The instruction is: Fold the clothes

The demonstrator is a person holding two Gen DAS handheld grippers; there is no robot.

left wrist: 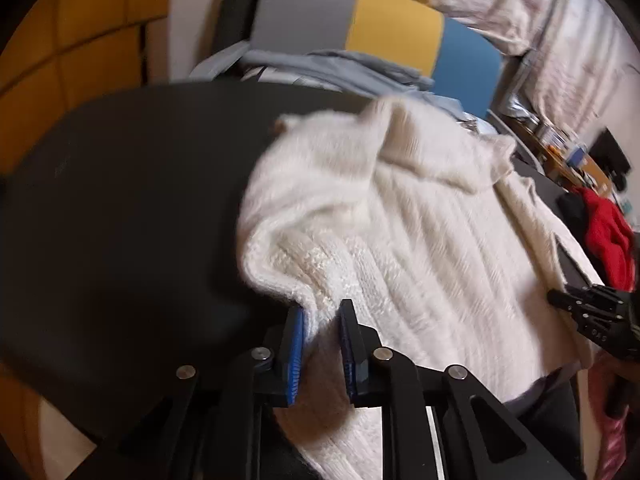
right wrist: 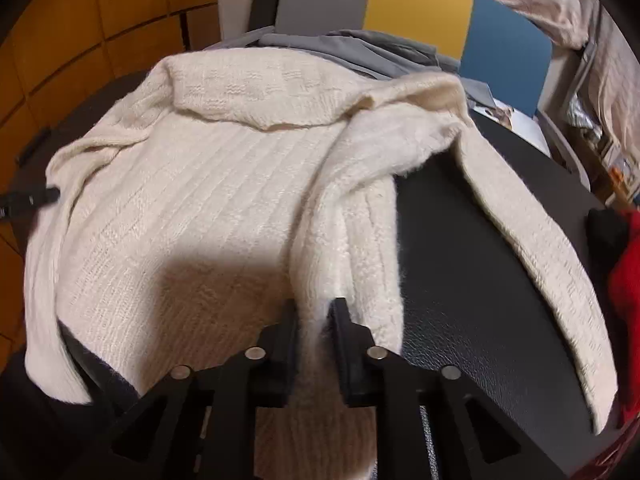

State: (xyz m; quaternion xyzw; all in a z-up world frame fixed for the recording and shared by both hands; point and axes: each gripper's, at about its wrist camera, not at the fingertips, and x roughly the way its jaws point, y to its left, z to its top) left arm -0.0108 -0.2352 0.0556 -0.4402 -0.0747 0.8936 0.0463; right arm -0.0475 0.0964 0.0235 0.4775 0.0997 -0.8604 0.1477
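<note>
A cream knitted sweater lies spread on a black round table. My left gripper is shut on the sweater's left edge, with the knit pinched between its blue pads. In the right wrist view the sweater lies front down with its collar far away and one sleeve stretched out to the right. My right gripper is shut on a folded-over strip of the sweater near its right side. The right gripper's tip shows at the left view's right edge, and the left gripper's tip at the right view's left edge.
A red garment lies at the table's right edge, also in the right wrist view. A chair with a grey, yellow and blue back stands beyond the table, with grey-blue clothes piled on it. Orange wall panels are at left.
</note>
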